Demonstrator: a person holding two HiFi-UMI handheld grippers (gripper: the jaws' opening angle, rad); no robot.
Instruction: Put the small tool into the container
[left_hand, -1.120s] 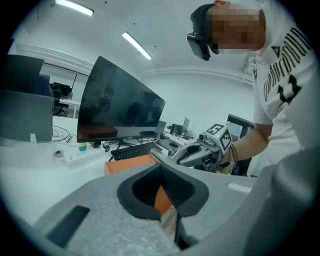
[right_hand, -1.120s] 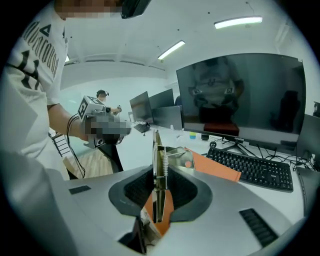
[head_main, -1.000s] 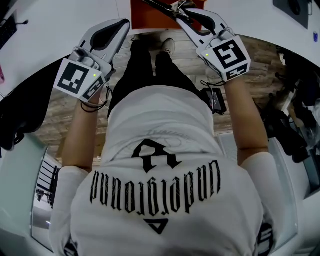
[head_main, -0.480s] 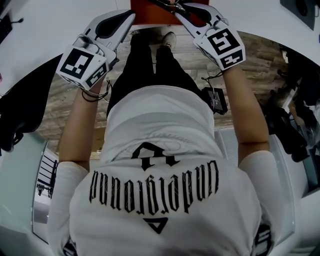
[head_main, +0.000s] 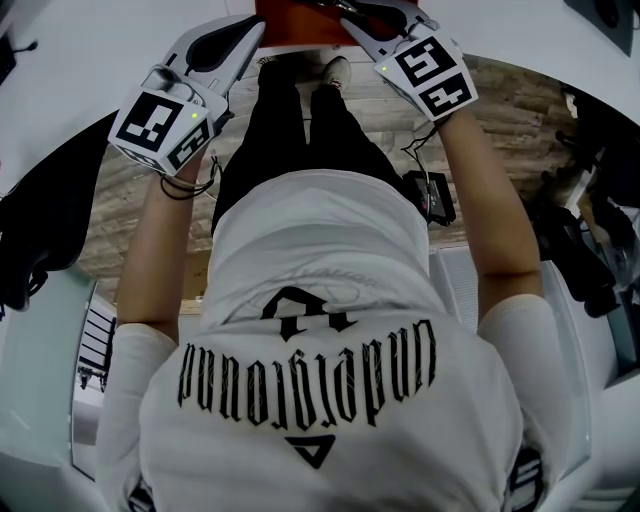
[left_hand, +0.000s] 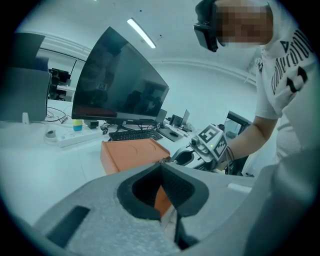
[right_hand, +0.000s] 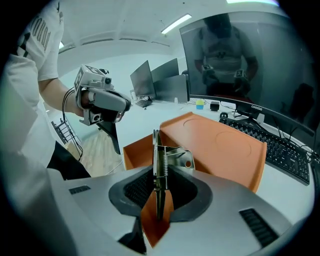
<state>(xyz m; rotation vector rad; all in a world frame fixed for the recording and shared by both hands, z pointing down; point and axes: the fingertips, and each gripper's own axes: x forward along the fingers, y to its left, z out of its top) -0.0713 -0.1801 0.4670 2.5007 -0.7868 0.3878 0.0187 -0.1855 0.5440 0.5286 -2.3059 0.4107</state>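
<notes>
The small metal tool (right_hand: 160, 165), a thin sprung piece, stands upright between the jaws of my right gripper (right_hand: 159, 192), which is shut on it. It hangs just over the near edge of the orange container (right_hand: 220, 150), which lies on the white desk. The left gripper view shows my left gripper (left_hand: 161, 166) with its tips touching and nothing between them, the container (left_hand: 131, 152) right behind. In the head view both the left gripper (head_main: 255, 25) and the right gripper (head_main: 348, 14) reach to the container (head_main: 295, 18) at the top edge.
A large dark monitor (left_hand: 120, 85), a black keyboard (right_hand: 275, 150) and a white power strip (left_hand: 75, 137) sit on the desk (left_hand: 45, 170) behind the container. Wooden floor (head_main: 130, 220) lies under the person. Dark gear (head_main: 580, 260) stands at the right.
Both grippers have sunk and shifted toward the top of the head view, closer to the orange container. The tool stays gripped in the right jaws.
</notes>
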